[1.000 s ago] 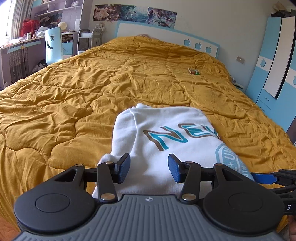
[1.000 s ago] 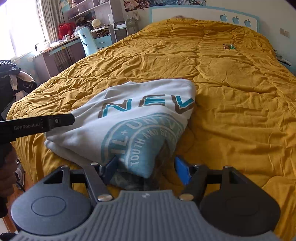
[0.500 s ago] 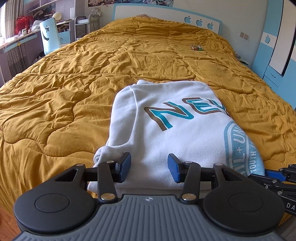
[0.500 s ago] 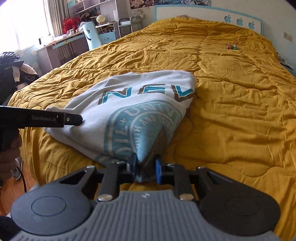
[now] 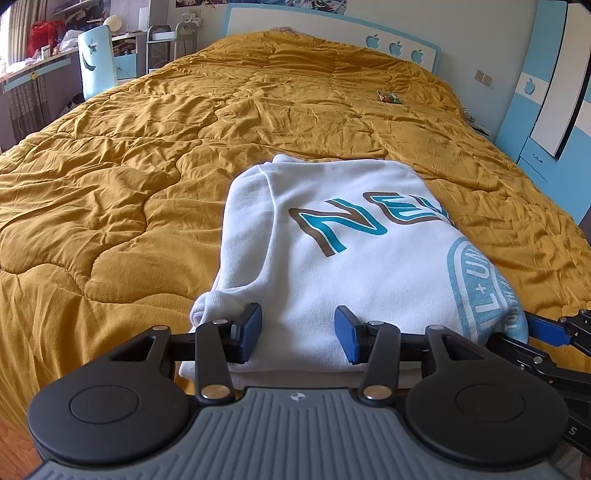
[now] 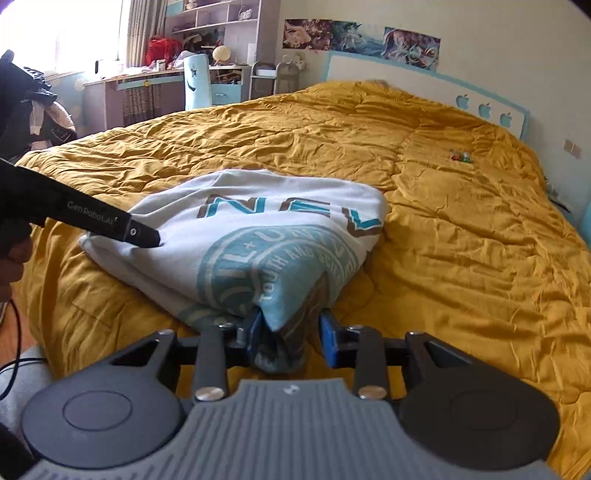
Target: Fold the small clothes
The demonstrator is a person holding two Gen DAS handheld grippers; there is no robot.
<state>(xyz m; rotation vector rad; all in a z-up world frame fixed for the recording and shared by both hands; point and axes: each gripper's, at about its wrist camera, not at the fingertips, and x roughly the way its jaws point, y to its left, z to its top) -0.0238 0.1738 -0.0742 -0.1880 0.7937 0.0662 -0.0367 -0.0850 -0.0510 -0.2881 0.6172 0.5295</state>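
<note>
Right wrist view: my right gripper (image 6: 290, 332) is opening around the shirt (image 6: 258, 236) corner (already folded compactly), left gripper (image 5: 298, 328) released above it; I'd say little remains.

A wide bed (image 5: 184, 155) carries everything here, covered edge to edge by a rumpled, quilted mustard-yellow cover whose stitched panels puff up between the seams. A folded white sweatshirt (image 5: 332, 258) with teal and brown lettering and a round teal emblem lies directly on the cover near the closest edge, in several stacked layers. Well apart from it, toward the headboard (image 5: 332, 26) with its apple cut-outs, sits a small colourful item (image 5: 388, 97), too small to identify.
</note>
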